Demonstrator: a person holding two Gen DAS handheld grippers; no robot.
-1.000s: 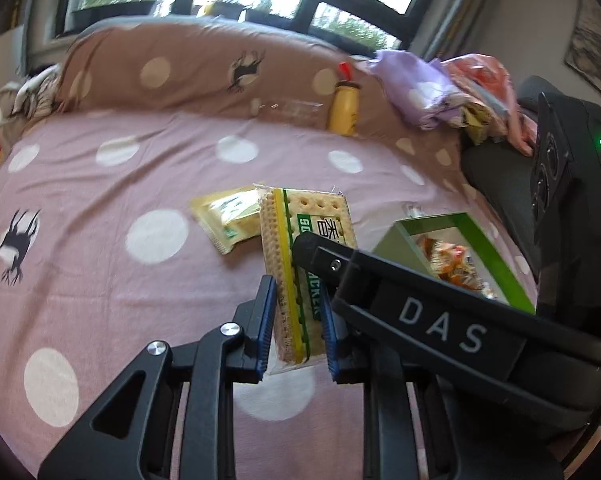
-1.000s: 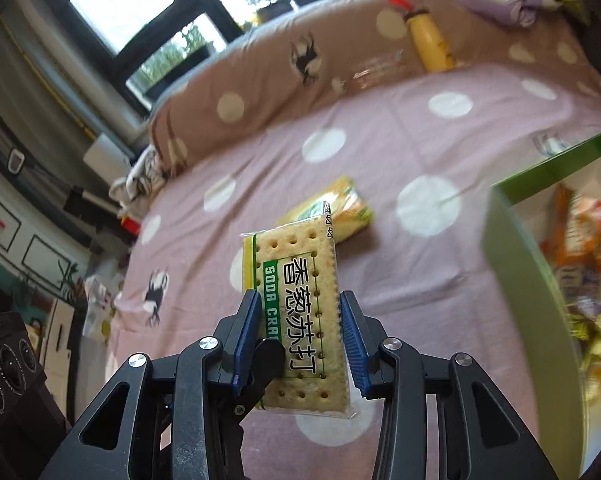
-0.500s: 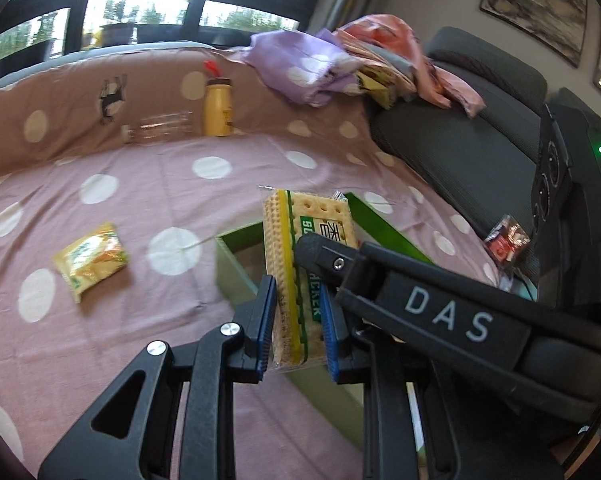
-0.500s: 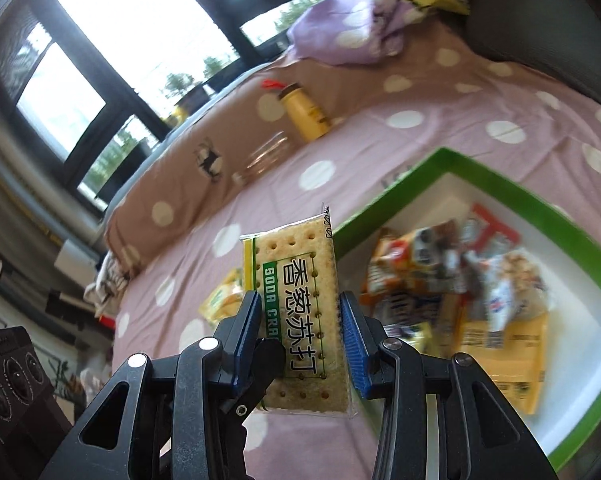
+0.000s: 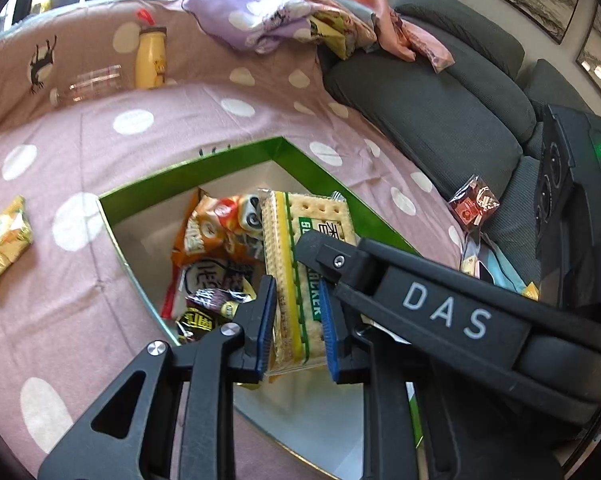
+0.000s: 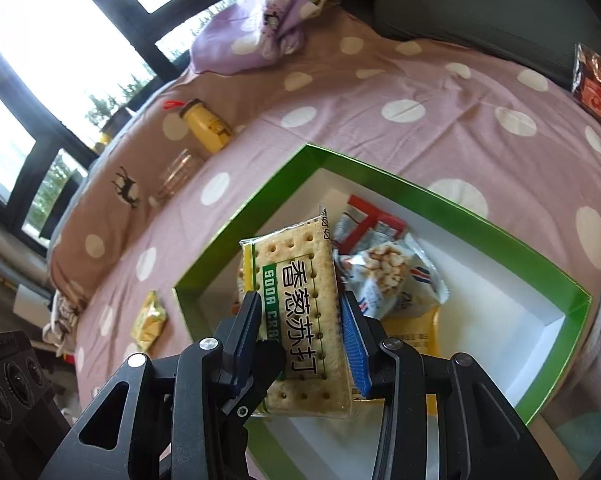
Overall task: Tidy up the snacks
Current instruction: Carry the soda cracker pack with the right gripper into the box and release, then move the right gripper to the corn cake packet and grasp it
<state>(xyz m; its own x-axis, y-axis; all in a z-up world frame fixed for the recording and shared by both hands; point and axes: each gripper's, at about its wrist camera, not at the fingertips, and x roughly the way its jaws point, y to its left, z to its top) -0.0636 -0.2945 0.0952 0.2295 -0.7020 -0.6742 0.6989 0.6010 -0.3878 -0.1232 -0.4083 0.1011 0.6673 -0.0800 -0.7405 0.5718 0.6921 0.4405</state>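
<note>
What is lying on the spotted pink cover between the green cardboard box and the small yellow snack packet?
Nothing: only bare spotted pink cover separates the green cardboard box from the small yellow snack packet, as the left wrist view shows.

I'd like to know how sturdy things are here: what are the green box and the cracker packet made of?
The green box looks like glossy coated cardboard: thin straight walls, white inside. The cracker packet seems clear shiny plastic film, since the biscuits show through and its top edge is crimped.

The right tool (image 6: 300, 334) gripped a cracker pack (image 6: 300, 312) above the green box (image 6: 440, 196) of snacks on the spotted bed (image 6: 380, 92).
</note>
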